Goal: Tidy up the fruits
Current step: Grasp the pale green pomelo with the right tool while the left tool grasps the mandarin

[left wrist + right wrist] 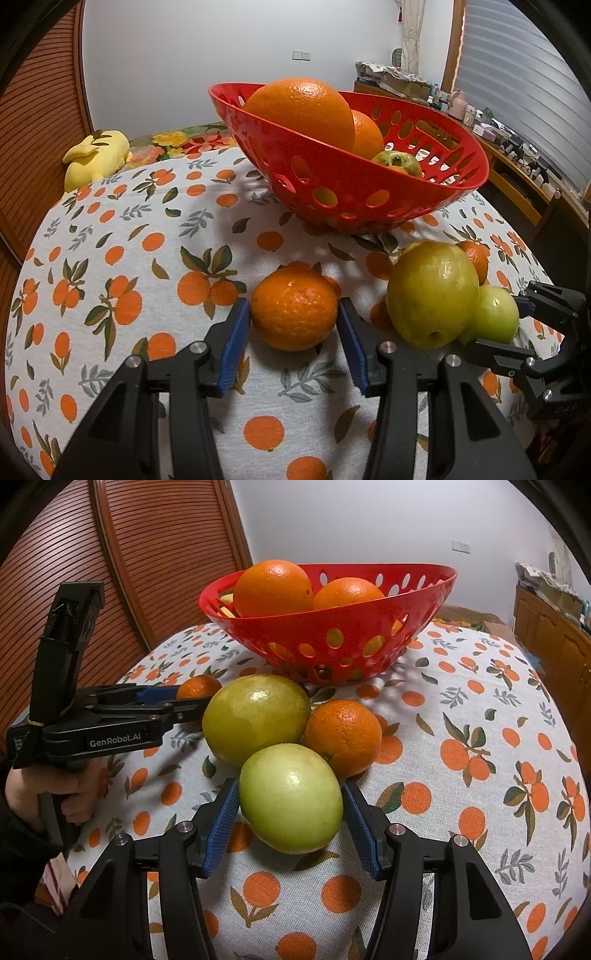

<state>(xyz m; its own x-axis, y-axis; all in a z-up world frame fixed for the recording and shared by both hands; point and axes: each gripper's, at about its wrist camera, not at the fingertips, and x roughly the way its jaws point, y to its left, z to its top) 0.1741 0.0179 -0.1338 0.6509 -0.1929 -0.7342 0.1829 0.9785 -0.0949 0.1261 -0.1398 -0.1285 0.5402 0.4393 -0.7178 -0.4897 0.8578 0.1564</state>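
Though perforated, red basket (369,192) w/ oranges (303,110)

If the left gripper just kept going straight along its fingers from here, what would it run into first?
The left gripper already straddles a small orange, whose sides sit level with the open blue pads, so that fruit comes first. Beyond it lies bare tablecloth, then the red basket. Whether the pads already touch the orange is unclear.

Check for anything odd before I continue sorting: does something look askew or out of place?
The red basket sits tilted, one rim higher. Nothing is spilled or damaged.
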